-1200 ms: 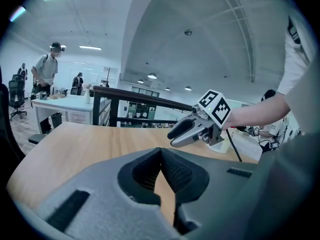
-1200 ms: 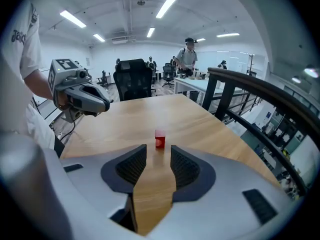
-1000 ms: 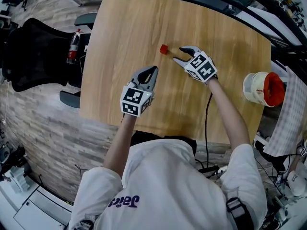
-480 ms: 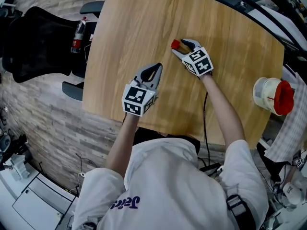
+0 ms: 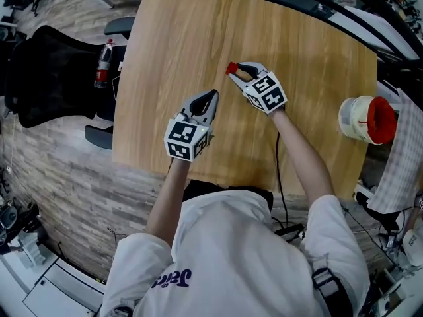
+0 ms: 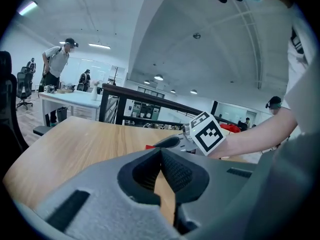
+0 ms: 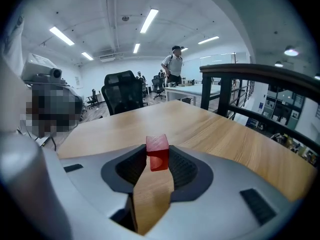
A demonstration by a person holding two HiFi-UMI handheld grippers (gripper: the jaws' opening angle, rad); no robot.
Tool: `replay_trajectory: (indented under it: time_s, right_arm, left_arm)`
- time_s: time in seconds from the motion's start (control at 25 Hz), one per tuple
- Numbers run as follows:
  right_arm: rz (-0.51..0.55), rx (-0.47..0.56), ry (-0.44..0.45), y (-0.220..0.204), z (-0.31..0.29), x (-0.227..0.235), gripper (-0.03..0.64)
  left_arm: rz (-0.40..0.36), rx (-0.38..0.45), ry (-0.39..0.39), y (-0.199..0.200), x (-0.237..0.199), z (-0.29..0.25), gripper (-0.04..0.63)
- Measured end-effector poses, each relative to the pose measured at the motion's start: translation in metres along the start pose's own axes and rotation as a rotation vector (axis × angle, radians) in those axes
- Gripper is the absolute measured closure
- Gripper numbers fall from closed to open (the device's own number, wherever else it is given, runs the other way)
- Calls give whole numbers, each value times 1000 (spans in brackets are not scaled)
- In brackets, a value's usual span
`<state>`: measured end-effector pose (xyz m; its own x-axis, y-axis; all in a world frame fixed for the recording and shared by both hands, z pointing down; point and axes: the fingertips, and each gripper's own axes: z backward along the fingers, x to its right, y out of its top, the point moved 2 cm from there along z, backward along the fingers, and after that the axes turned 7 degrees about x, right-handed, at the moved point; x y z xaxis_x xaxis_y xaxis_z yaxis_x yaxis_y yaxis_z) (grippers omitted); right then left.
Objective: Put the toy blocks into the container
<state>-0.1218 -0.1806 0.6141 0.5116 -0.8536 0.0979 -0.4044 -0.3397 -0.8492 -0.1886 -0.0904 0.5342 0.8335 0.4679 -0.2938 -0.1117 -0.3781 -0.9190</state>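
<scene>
The red block [image 5: 230,68] sits near the middle of the table [image 5: 172,38], toward its far side, right at the jaw tips of the right gripper [image 5: 239,71]. In the right gripper view, the block [image 7: 158,151] stands upright between the two pads, one flat face against each. The jaws have just been closing and now pinch it at the very tips, not deep in the throat. Whether it rests on the wood or is a hair above it, I cannot tell. It is close to a cube, so it has no long axis to line up.

The left gripper [image 5: 211,96] hovers nearer the person and a little to the left, well apart from the block. Its jaws are together at the tips with nothing between them.

The container [image 5: 353,121], a white tub showing red at its mouth, is far to the right at the table's edge and nearer than the block. The coming carry therefore probably goes right and toward the person, on the right hand's own side. With only a fingertip hold, the block could slip or twist on the way.
</scene>
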Motion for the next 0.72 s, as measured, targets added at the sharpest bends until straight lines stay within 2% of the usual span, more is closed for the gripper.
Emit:
replay_trajectory:
  time_s: [0.4,0.72]
  right_arm:
    - [41,83,-114,37,124,-13,476]
    - [-5,183,-347,54,251,21,476]
  left_arm:
    - [-30,40,-168,32,76,-26,589]
    - [-85,42,-354,55,155,-63,589]
